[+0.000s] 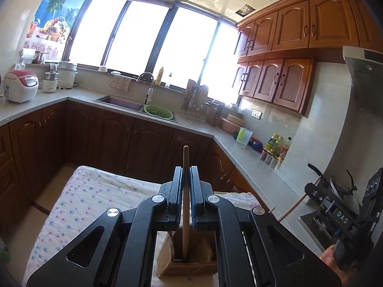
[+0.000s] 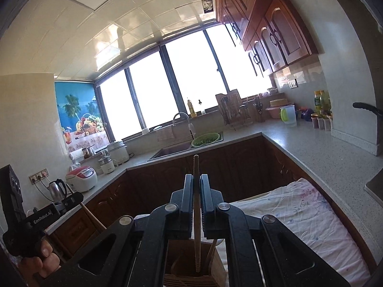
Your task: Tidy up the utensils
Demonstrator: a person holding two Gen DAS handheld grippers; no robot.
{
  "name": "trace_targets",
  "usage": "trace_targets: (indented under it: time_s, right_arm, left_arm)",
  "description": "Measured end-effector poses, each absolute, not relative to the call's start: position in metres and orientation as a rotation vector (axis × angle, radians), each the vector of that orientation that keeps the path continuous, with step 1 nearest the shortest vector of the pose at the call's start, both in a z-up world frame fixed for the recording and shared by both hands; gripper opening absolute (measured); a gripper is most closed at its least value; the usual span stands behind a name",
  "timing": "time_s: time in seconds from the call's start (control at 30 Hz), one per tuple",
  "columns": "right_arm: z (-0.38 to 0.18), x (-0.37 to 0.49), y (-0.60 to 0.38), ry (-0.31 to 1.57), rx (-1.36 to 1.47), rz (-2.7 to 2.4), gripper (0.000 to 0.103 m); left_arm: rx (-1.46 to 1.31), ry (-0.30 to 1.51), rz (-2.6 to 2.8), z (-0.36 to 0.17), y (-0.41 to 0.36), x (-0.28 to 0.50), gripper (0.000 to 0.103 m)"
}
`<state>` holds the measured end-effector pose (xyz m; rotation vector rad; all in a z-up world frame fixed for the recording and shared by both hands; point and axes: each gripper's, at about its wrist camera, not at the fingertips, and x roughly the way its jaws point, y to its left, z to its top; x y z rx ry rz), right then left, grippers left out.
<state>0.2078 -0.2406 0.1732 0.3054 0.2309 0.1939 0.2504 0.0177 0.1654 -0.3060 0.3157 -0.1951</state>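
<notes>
Wooden sticks were what we held, one per hand-held gripper. Our left hand-held gripper (image 1: 185, 186) had its jaws pinched nearly together on a wooden utensil handle (image 1: 185, 205), w/ the rounded tip poking out at 12 o'clock past the pads. That handle ran straight down between the fingers to the wooden utensil holder (image 1: 189, 263) at 6 o'clock, its lower end inside the holder's opening. The holder sat on a dotted cloth (image 1: 83, 201) covering the table, which spread toward 9 o'clock.

Our right hand-held gripper (image 2: 196, 196) was likewise clamped narrow on a second stick (image 2: 196, 215), tip up at 12 o'clock, lower end reaching into the same holder (image 2: 191, 270) at 6 o'clock. Another light utensil (image 2: 211, 251) leaned in the holder just beside it, toward 3 o'clock.

In the left wrist view, the right tool showed at 4 o'clock w/ a person's hand (image 1: 329, 254) on its grip; in the right wrist view, the left tool appeared at 8 o'clock, fingers (image 2: 46, 253) wrapped round the handle.

Beyond, approx. 12 o'clock in both views, we saw the sink (image 1: 119, 102) w/ a green colander (image 1: 158, 111) beside it, under bright windows. Whether either stick touched the holder's bottom, we couldn't tell.
</notes>
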Motion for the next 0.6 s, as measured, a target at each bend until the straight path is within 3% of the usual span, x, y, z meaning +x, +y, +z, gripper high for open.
trace_targets:
  time_s: [0.33,0.6]
  right_arm:
    - [0.120,0.230,-0.229,0.327,0.293,0.172,0.005]
    - [0.090,0.246,-0.224,0.425,0.296,0.186,0.006]
  left_arm:
    - [-0.330,0.416,-0.180,0.104,0.013,0.268,0.006]
    - [-0.258,0.458,-0.188,0.090,-0.002,0.271,0.007]
